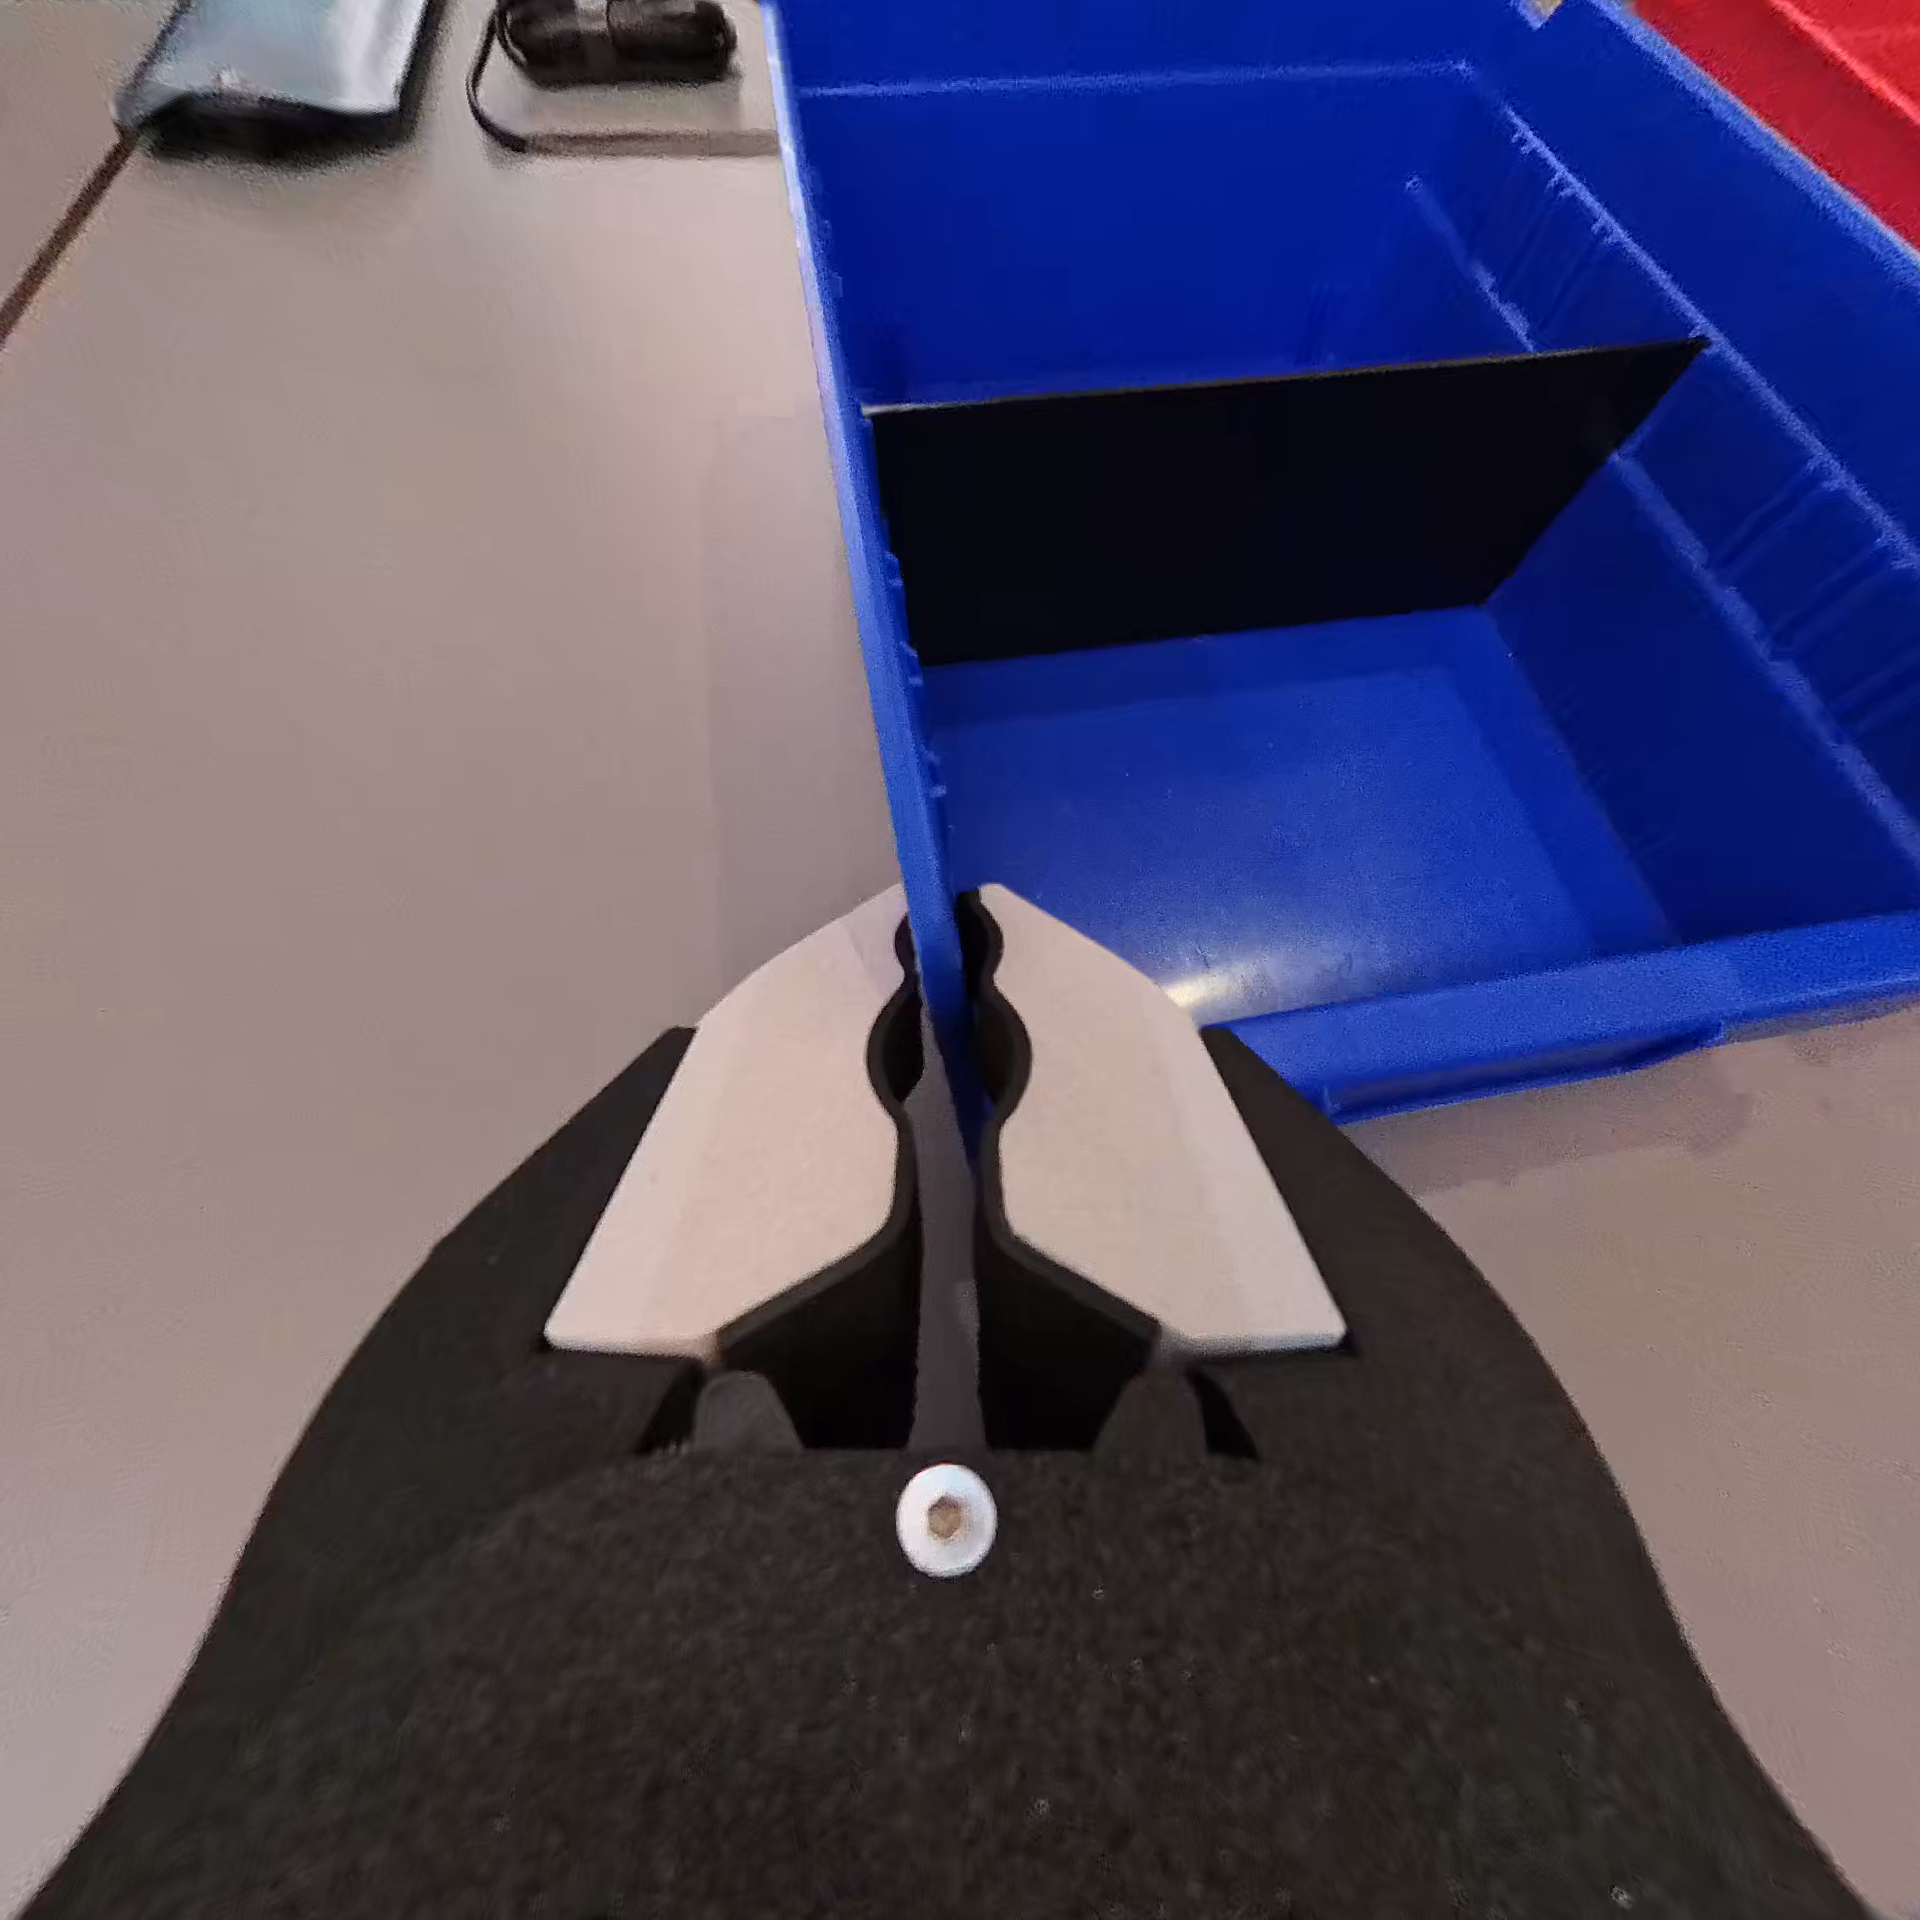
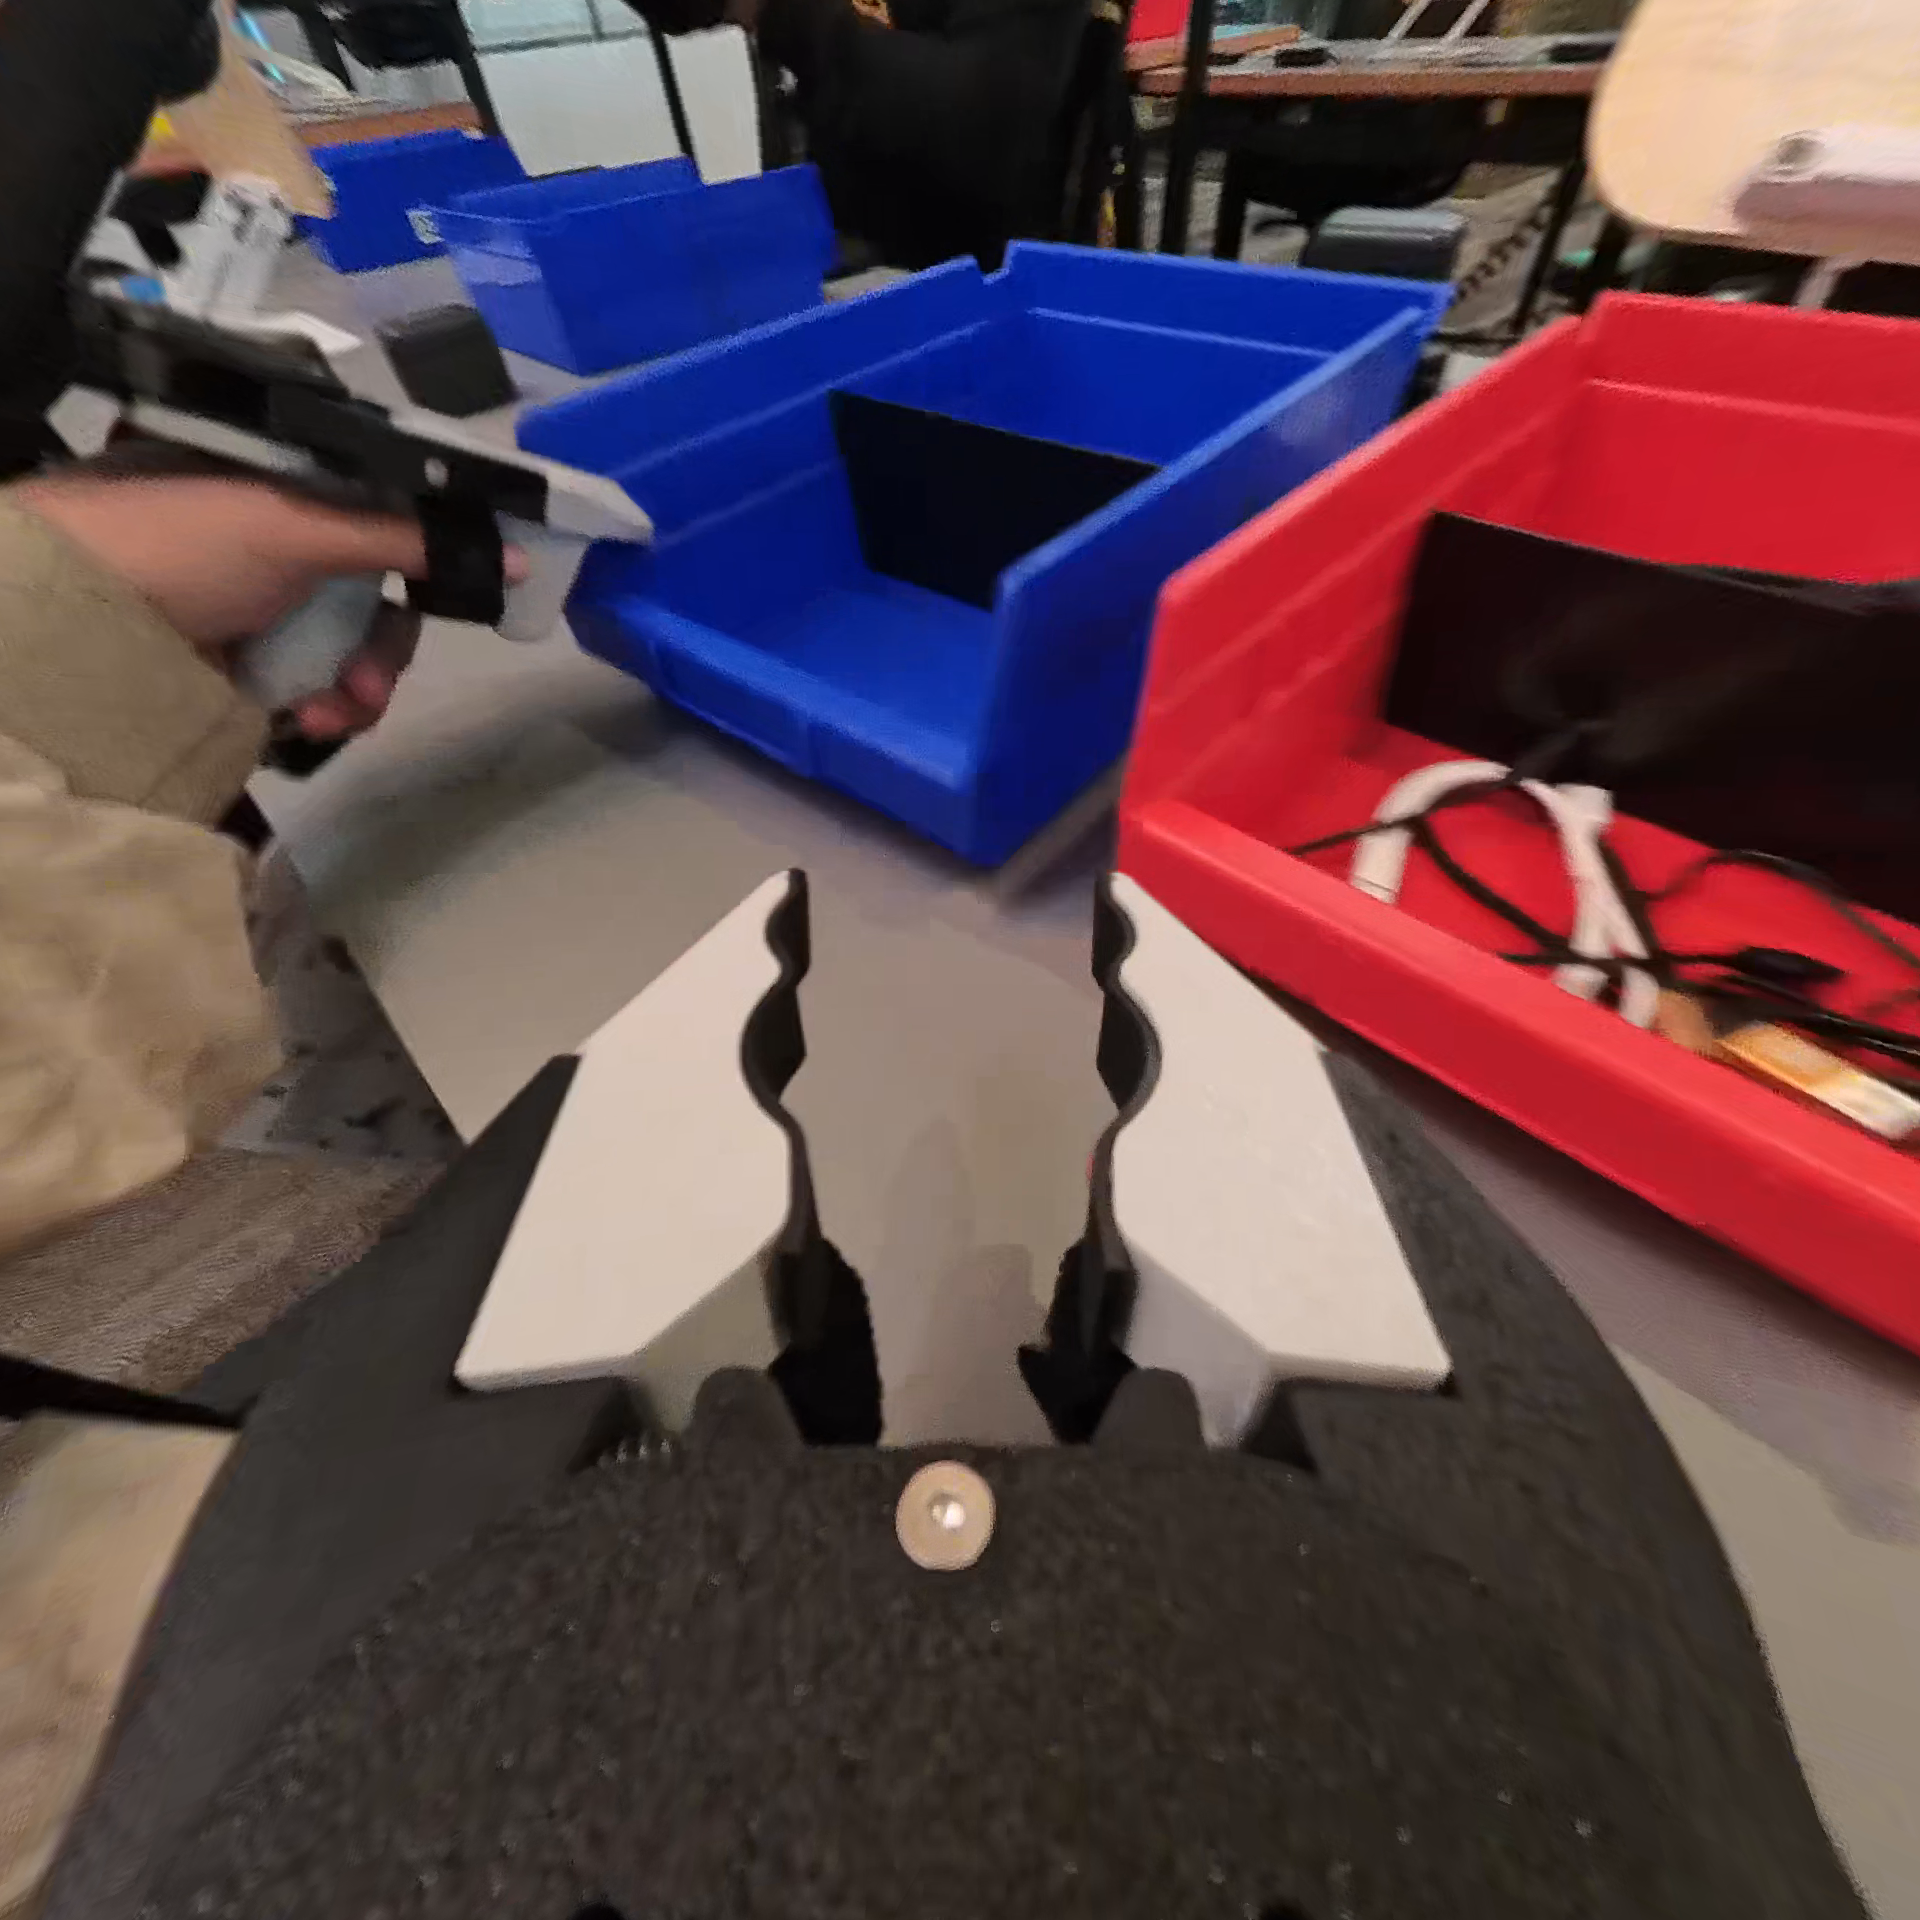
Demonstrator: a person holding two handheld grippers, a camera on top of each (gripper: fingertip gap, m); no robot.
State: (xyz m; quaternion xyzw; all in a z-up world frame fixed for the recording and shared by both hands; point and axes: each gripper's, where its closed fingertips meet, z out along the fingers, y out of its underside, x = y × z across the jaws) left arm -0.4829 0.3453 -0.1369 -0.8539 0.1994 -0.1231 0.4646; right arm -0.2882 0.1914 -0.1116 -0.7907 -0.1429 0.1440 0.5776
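A blue bin (image 1: 1538,1003) with a black divider (image 1: 1195,520) stands on the grey table. My left gripper (image 1: 940,920) is shut on the bin's left wall near its front corner, one pad outside and one inside. The right wrist view shows the same bin (image 2: 883,727) with the left gripper (image 2: 608,520) at its left front corner, held by a person's hand (image 2: 260,592). My right gripper (image 2: 951,914) is open with nothing between its fingers, over the table in front of the gap between the blue bin and a red bin (image 2: 1455,1029).
The red bin holds black and white cables (image 2: 1558,883) and a black divider (image 2: 1538,644); its corner also shows in the left wrist view (image 1: 1818,83). More blue bins (image 2: 644,270) stand at the back. A grey pouch (image 1: 281,62) and a black strapped item (image 1: 613,42) lie far left. Spacing between my two grippers at the tips: around 25 centimetres.
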